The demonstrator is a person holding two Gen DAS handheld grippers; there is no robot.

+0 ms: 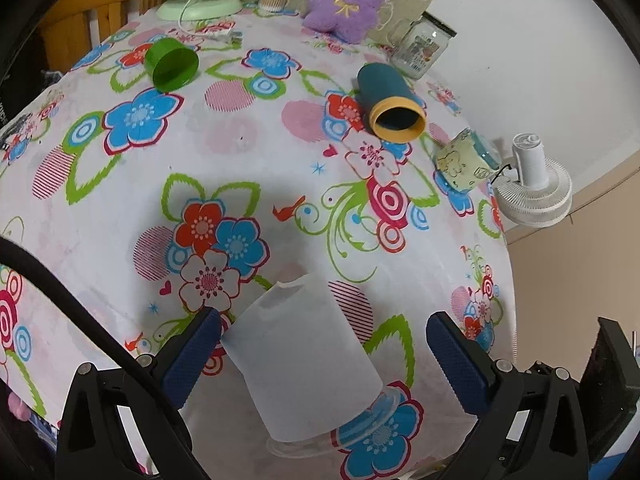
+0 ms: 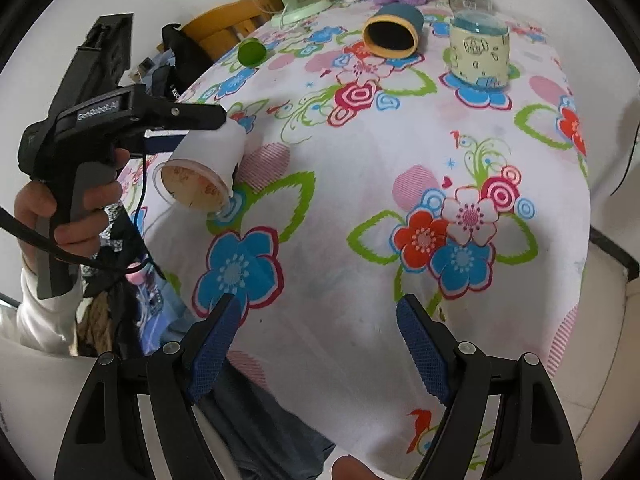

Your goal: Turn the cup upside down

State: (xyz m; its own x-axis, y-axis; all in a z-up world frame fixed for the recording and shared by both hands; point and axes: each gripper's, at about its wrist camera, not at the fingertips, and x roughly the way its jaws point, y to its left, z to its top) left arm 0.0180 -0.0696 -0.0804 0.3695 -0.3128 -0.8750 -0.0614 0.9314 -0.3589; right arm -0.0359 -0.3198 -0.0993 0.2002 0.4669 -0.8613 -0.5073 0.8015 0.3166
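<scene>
Wide right tongs (image 2: 316, 344) over tablecloth (image 2: 360, 200); left tongs (image 1: 320, 344) around tilted white cup (image 1: 304, 360), its open mouth only in right view.

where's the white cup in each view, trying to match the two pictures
Left wrist view: the white cup is bottom centre, tilted, between the left gripper jaws.
Right wrist view: it is at mid-left, tipped, its rim touching the tablecloth, by the left gripper.
Shared landmark: the teal cup with yellow rim, lying on its side.

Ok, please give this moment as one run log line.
left gripper: open, around white cup | white cup: tilted, rim on tablecloth | right gripper: open, empty
</scene>
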